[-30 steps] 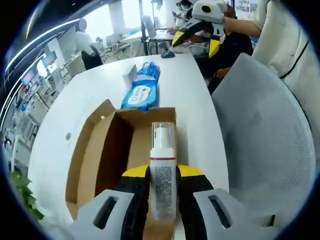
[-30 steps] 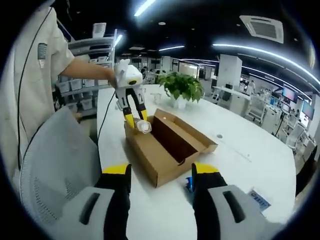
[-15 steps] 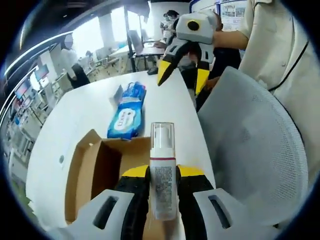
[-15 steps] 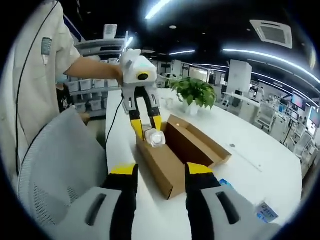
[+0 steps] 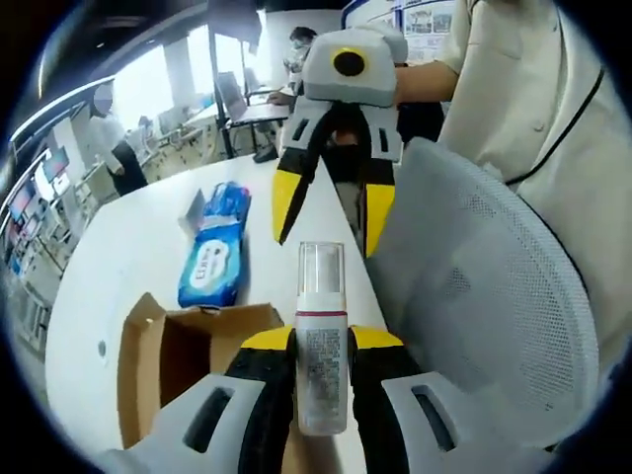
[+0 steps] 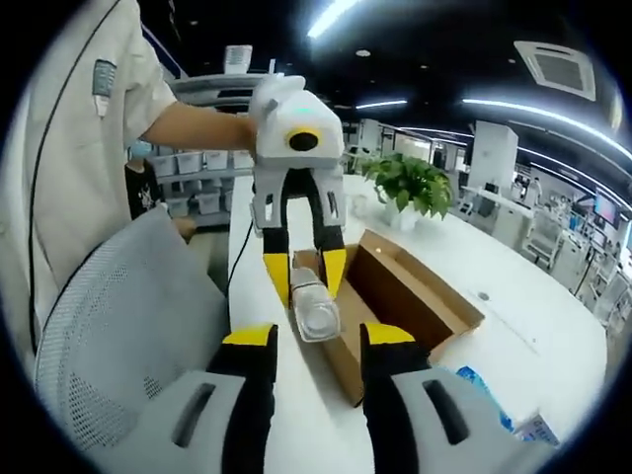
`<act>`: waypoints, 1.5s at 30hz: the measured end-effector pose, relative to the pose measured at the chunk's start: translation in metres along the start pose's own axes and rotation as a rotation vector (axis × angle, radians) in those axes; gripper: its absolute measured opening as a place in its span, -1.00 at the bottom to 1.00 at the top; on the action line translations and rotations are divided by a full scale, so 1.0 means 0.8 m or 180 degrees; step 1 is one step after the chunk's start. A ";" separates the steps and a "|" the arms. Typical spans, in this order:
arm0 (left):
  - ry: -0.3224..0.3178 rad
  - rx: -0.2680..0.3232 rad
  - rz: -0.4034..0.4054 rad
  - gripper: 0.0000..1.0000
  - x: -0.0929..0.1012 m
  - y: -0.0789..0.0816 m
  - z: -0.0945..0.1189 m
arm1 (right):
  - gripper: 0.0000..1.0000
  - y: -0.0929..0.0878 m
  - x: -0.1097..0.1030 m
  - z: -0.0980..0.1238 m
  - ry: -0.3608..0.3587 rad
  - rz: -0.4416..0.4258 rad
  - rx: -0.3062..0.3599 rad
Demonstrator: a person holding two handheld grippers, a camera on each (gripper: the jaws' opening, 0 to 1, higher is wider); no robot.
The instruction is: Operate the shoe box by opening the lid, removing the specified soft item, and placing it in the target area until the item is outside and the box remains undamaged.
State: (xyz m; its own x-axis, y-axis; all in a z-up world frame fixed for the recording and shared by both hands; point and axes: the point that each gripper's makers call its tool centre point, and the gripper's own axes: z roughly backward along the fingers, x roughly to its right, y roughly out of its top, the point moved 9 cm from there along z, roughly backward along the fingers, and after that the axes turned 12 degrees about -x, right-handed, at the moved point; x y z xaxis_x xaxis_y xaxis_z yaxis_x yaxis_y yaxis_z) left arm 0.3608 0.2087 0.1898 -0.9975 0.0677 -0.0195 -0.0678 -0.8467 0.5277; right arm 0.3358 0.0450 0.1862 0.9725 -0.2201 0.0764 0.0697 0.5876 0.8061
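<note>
The left tool [image 5: 321,341] gripped a clear pump bottle [image 5: 321,336] at lower centre, above the open cardboard box [image 5: 173,355] on the white surface [image 5: 128,247]. The right tool [image 5: 326,212] hung open and empty at upper centre. A blue wipes pack [image 5: 215,259] lay beyond the box.

**Surfaces and finishes, as I see them**

I've got the pump bottle [image 5: 322,346] in my left gripper [image 5: 322,341]: clear glossy plastic cap, smooth white body, printed paper-like label. My jaws look like matt yellow and black plastic on pale grey moulded shells. The shoe box [image 5: 188,351] is plain brown cardboard, matt and slightly fibrous, raw at the flap edges. The wipes pack [image 5: 213,259] near the table's far edge is shiny blue plastic film, catching light. The table [image 5: 118,257] is smooth white with a soft sheen. The chair back [image 5: 484,306] is grey woven mesh, rough-textured. From the right gripper [image 6: 314,341] view, the bottle gleams, glossy.
</note>
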 end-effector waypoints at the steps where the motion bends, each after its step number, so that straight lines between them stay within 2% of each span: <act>1: -0.0012 0.0002 -0.0005 -0.62 0.001 0.001 -0.001 | -0.42 0.000 -0.001 -0.001 0.0005 0.0013 -0.0007; 6: -0.0093 -0.0013 -0.0076 -0.62 0.005 0.008 -0.007 | -0.48 -0.001 -0.006 -0.004 0.0055 0.0088 -0.0055; 14: -0.0092 -0.0051 -0.0178 -0.62 0.010 0.013 -0.012 | -0.65 -0.003 -0.011 -0.007 0.0093 0.0158 -0.0110; 27: -0.0039 0.0025 -0.0234 -0.61 0.006 0.017 -0.013 | -0.66 -0.002 -0.008 -0.003 0.0052 0.0194 -0.0151; 38: -0.0087 0.0043 -0.0093 -0.59 0.005 0.017 -0.015 | -0.68 0.003 -0.005 0.001 0.0133 0.0147 -0.0188; 45: -0.0029 0.0077 0.0027 -0.35 -0.001 0.015 -0.011 | -0.68 0.005 0.001 0.000 0.0161 0.0188 -0.0229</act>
State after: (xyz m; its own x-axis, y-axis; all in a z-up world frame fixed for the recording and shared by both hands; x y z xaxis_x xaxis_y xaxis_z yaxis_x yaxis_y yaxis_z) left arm 0.3609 0.1937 0.1883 -0.9978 0.0655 -0.0074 -0.0588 -0.8343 0.5482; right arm 0.3366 0.0473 0.1895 0.9852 -0.1450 0.0912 0.0260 0.6531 0.7568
